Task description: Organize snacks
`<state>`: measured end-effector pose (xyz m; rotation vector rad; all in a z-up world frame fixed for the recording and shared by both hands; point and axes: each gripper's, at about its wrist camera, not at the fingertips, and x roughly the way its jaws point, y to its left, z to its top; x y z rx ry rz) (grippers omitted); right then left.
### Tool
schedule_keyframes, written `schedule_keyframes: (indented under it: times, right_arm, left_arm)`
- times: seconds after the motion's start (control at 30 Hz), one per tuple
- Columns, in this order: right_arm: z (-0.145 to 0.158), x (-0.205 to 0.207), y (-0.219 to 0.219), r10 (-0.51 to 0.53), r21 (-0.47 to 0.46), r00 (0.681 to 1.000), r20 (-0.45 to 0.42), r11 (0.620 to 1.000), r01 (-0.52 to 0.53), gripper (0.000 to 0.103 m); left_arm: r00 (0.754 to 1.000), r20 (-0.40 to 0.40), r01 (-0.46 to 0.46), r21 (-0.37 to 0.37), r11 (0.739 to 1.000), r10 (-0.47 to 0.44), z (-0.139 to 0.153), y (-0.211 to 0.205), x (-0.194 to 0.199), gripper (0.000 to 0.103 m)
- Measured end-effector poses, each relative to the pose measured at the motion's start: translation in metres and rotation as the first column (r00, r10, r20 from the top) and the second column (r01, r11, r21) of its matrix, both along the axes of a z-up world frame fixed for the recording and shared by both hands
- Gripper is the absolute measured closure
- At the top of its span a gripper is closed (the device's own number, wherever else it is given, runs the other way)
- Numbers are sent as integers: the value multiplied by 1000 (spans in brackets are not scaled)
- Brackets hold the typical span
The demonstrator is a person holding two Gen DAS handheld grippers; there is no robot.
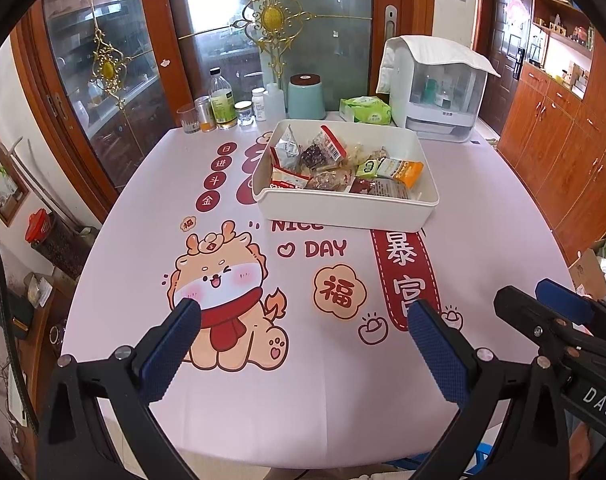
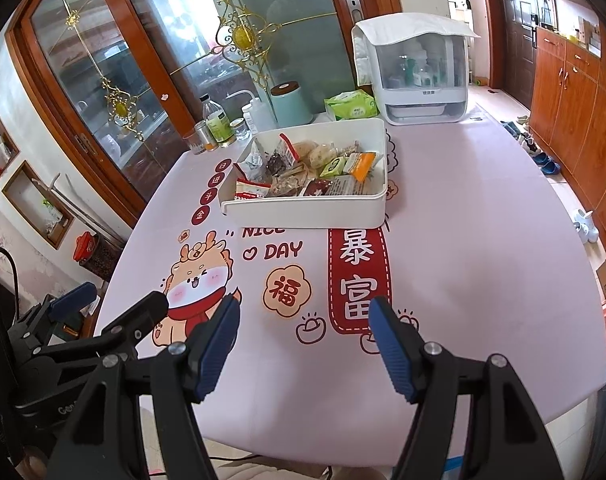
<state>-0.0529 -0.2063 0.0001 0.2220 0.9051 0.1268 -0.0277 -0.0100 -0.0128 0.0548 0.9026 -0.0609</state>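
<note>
Snack packets [image 1: 343, 166] lie in a tray [image 1: 343, 212] mid-table (bottles [image 1: 223, 102] behind-left, a tissue pack [image 1: 365, 109] behind-right).

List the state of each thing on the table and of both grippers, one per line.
white tray: upright, filled with snack packets
left gripper: open, empty, above the table
right gripper: open, empty
clear bottle: upright, capped
teal canister: lid on
tissue pack: lying flat
</note>
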Motion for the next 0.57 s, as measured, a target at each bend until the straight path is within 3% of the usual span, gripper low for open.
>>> schedule_keyframes:
  times: [0.57]
  right_arm:
    - [-4,-6,2,0,5,1000,-5,1000,0,35]
  left_arm:
    - [1000,-7,1,0,1000,-1,-1,1,1,1]
